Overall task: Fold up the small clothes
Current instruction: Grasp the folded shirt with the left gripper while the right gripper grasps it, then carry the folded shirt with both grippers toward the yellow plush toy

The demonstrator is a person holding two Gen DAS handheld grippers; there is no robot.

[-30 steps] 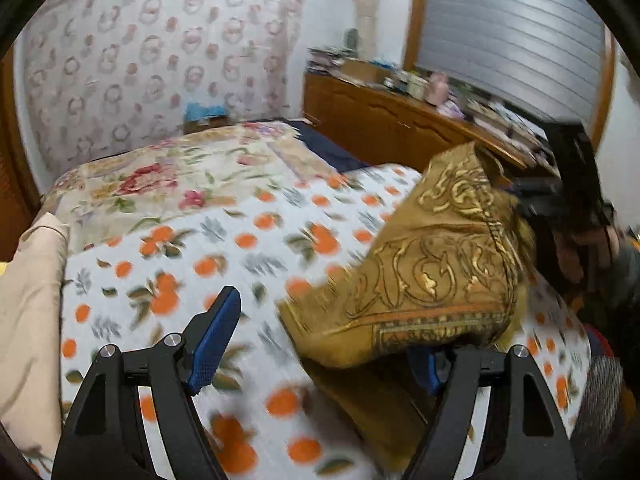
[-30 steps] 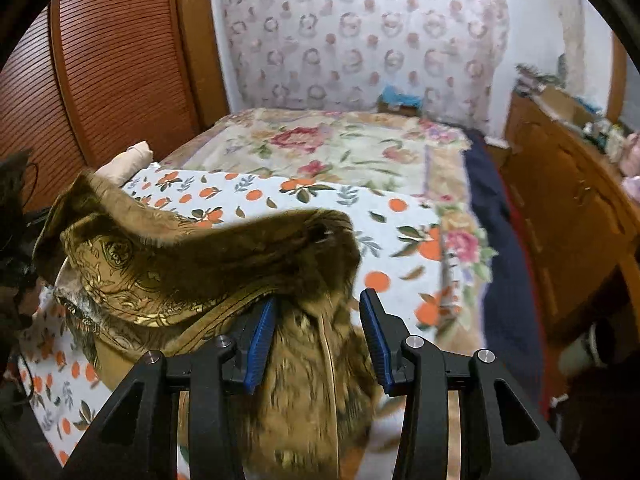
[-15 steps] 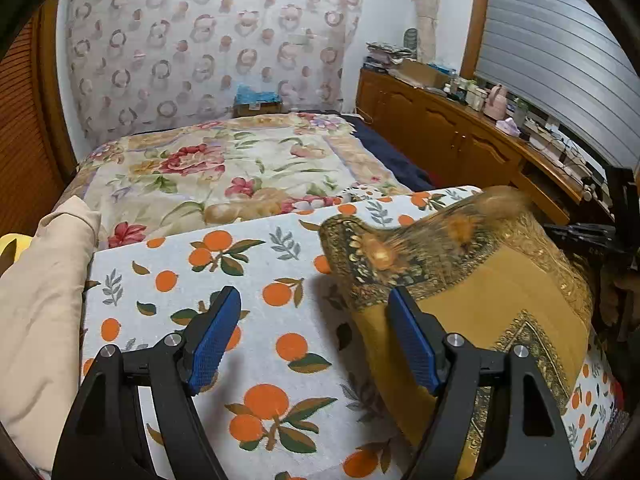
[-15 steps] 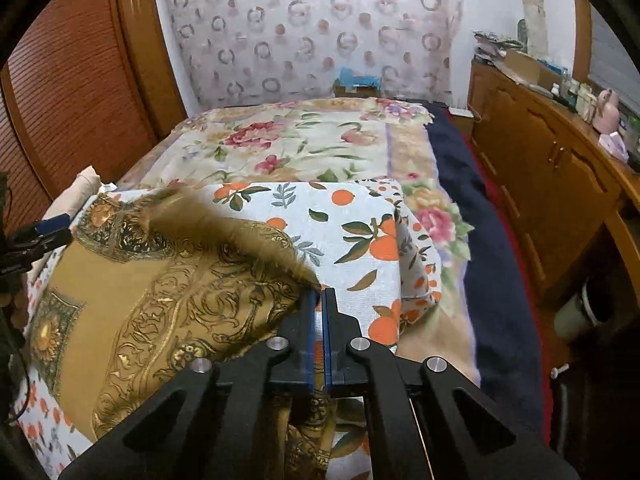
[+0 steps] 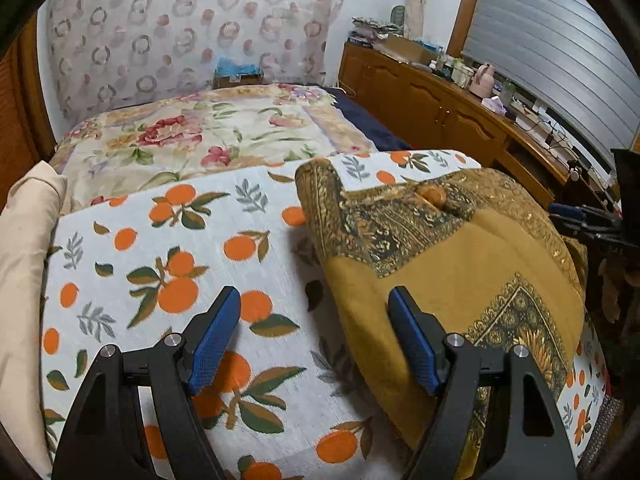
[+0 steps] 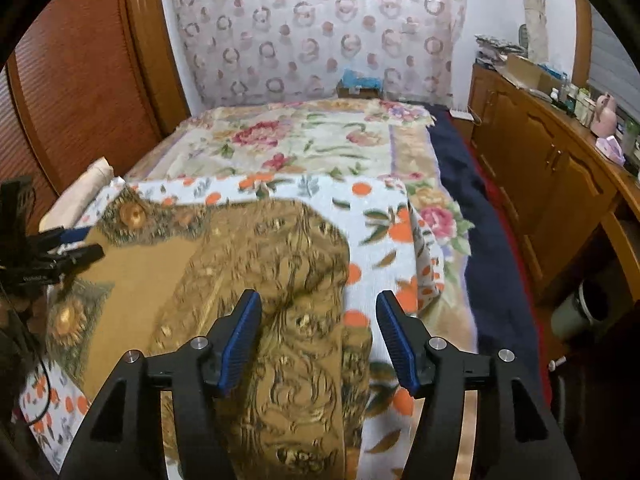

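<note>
**Both grippers open over the cloth on the bed**

The cloth (image 5: 452,272), mustard with a dark gold-patterned border, lies on the orange-print sheet (image 5: 160,264) at the near end of the bed (image 5: 224,136). Part of it is turned over itself, so the patterned side faces up along its right half in the right wrist view (image 6: 272,264); that part is blurred there.

The left gripper (image 5: 314,334) points down at a slant over the sheet, at the cloth's left edge. Its jaws stand wide. The right pad (image 5: 412,340) sits over the cloth's edge and the left pad (image 5: 214,336) over bare sheet; whether either touches the fabric cannot be told, and nothing is pinched between them.

The right gripper (image 6: 318,338) also slants downward, above the cloth's near right part. Its jaws have just been opening. The patterned fold lies below the gap and the left pad (image 6: 240,340); the right pad (image 6: 396,344) is over the sheet. The pads do not press on the cloth.

In each view the other gripper shows at the far side edge of the cloth, dark and small.

A beige pillow (image 5: 24,248) lies along the bed's left edge.
</note>
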